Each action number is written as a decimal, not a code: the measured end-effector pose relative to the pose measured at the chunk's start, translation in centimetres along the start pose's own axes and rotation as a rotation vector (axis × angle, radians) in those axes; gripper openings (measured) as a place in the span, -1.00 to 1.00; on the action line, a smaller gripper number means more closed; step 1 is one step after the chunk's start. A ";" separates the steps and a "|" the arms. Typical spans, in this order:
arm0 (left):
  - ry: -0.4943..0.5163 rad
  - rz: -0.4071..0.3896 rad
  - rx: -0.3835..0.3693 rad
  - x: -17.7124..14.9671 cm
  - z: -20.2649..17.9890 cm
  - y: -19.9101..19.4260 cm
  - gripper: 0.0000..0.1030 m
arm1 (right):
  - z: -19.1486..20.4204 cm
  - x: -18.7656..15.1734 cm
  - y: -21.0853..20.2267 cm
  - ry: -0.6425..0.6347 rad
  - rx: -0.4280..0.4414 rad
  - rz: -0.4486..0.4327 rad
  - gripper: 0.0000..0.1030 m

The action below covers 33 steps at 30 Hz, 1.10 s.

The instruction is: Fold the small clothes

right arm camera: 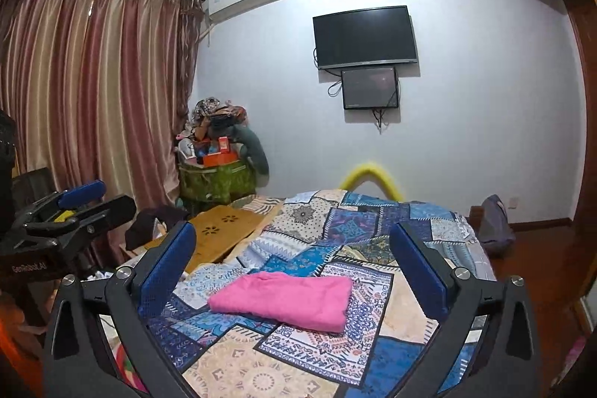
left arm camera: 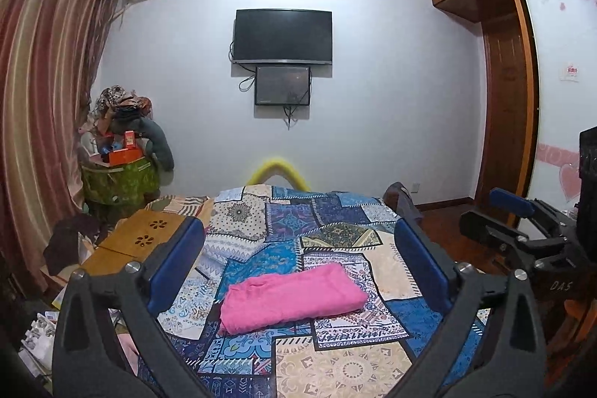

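Note:
A pink garment (left arm camera: pixel 291 297) lies folded into a flat rectangle on the patchwork bedspread (left arm camera: pixel 335 360); it also shows in the right wrist view (right arm camera: pixel 287 297). My left gripper (left arm camera: pixel 298 260) is open and empty, held above and short of the garment, with blue pads (left arm camera: pixel 175 267) wide apart. My right gripper (right arm camera: pixel 294 267) is open and empty too, above the garment. The right gripper shows at the right edge of the left wrist view (left arm camera: pixel 522 226), and the left gripper at the left edge of the right wrist view (right arm camera: pixel 71 211).
A small wooden lap table (right arm camera: pixel 220 234) sits on the bed's left side. A green basket piled with clutter (right arm camera: pixel 216 170) stands in the corner by the curtains (right arm camera: pixel 93 92). A TV (left arm camera: pixel 282 36) hangs on the far wall. A wardrobe (left arm camera: pixel 507 92) is at right.

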<state>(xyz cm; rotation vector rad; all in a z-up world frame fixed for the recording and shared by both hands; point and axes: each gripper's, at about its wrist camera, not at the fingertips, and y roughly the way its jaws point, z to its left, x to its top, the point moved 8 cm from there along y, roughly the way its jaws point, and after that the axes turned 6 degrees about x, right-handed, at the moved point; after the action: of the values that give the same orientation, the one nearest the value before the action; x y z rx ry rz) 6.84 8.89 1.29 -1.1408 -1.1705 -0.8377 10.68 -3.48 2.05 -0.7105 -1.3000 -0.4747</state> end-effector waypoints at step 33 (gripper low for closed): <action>-0.025 0.028 -0.006 -1.0 0.2 0.9 0.99 | 0.2 -0.3 -0.4 0.001 0.001 0.000 1.00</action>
<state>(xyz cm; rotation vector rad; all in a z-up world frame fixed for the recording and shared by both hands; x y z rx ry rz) 7.40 9.28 0.12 -1.1729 -1.1712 -0.8081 10.20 -3.68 1.90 -0.7097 -1.2988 -0.4742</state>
